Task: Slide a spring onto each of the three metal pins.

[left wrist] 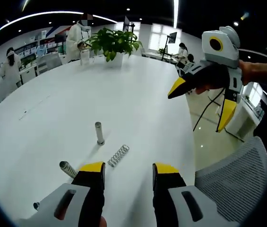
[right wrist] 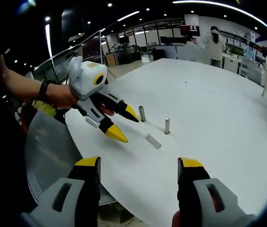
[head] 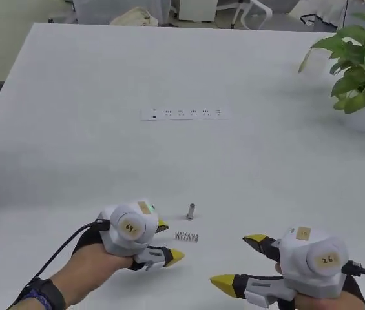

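Observation:
A bare metal pin stands upright on the white table, with a loose spring lying just in front of it. My left gripper is open, its yellow tips either side of the spring's left end, not touching it. My right gripper is open and holds nothing, to the right of the spring. In the left gripper view the pin and spring lie ahead of the open left gripper, and a second pin wearing a spring stands to the left. The right gripper view shows the bare pin, loose spring and sprung pin.
A white power strip lies mid-table. A potted plant stands at the far right edge. A mesh chair sits just off the table's near edge. People stand at desks in the background.

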Motion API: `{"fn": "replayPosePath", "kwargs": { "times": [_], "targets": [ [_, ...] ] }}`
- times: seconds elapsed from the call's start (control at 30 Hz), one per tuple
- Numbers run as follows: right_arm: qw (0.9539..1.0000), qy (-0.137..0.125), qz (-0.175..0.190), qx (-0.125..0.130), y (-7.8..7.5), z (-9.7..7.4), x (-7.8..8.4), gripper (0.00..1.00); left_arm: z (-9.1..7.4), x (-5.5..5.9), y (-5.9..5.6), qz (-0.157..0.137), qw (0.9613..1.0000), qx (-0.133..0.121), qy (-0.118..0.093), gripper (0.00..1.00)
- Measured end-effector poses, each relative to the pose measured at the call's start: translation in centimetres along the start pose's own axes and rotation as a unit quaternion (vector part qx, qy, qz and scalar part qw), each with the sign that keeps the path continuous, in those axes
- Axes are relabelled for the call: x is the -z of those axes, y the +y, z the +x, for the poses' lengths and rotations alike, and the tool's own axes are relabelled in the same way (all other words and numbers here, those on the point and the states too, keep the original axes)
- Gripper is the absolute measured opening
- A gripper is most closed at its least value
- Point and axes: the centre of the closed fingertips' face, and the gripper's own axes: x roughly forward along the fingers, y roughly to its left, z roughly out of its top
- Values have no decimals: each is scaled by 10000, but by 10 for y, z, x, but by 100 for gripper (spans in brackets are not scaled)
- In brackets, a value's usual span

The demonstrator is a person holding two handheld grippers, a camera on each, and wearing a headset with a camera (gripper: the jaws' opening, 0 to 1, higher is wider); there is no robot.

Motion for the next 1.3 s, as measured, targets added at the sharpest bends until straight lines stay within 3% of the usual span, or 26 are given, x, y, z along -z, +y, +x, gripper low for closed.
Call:
{"fn": "replayPosePath", "kwargs": {
  "times": [0.23, 0.47, 0.8, 1.3],
  "targets": [
    [10000, 53, 12, -5, -1, 0, 2, 64, 12, 1, 5, -72, 10000, 25, 36, 32],
    [10000, 73, 43, 21, -4, -1, 3, 64, 26, -2, 9, -371, 9993, 43, -74, 30],
    [9999, 90, 124, 71, -9, -2, 5, 63, 44, 6, 14, -540, 9985, 23, 18, 26],
    [9997, 126, 180, 103, -14, -1, 6, 62, 50, 16, 15, -584, 9981, 69, 191, 22]
  ]
}}
